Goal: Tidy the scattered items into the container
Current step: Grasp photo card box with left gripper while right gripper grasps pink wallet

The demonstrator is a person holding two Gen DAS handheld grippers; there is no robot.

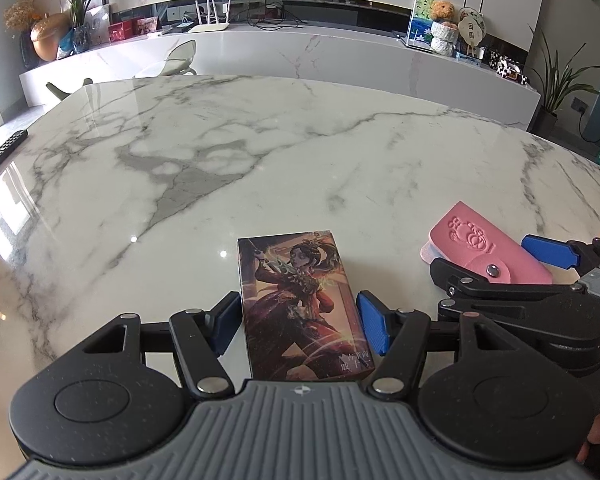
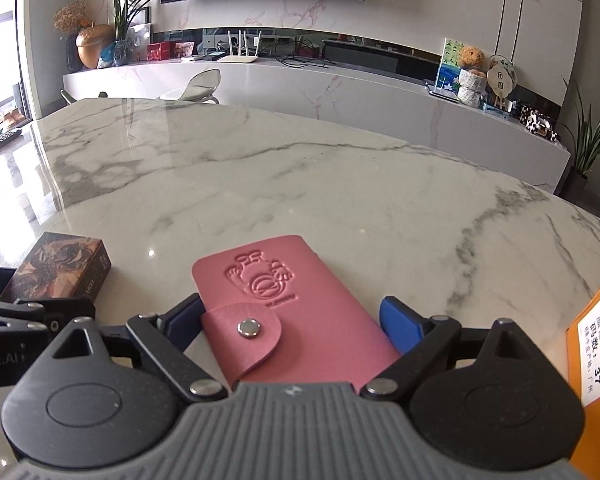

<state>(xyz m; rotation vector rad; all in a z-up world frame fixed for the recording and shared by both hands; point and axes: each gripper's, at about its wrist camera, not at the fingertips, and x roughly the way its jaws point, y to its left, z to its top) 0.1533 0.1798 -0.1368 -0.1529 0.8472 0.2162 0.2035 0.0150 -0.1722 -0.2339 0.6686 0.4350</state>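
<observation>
Spanning both views, a marble table [image 1: 260, 152] is carrying every item under inspection. At its right edge an orange box [image 2: 596, 344] with a white printed label is sitting, only partly in frame; whether it is open cannot be told. The left gripper [image 1: 298, 322] is straddling a card box [image 1: 300, 300] that is lying flat on the table, illustrated face up. Its jaws are standing apart, with a narrow gap showing between each blue pad and the box side, so nothing is being gripped. The right gripper [image 2: 296, 326] is straddling a pink wallet [image 2: 284, 304], also flat on the table, snap flap toward the camera. Its right pad is sitting clear of the wallet edge while the left pad is lying close under the flap; the jaws are spread and not clamping. The two items are lying near each other, card box to the left, wallet between it and the orange box.
</observation>
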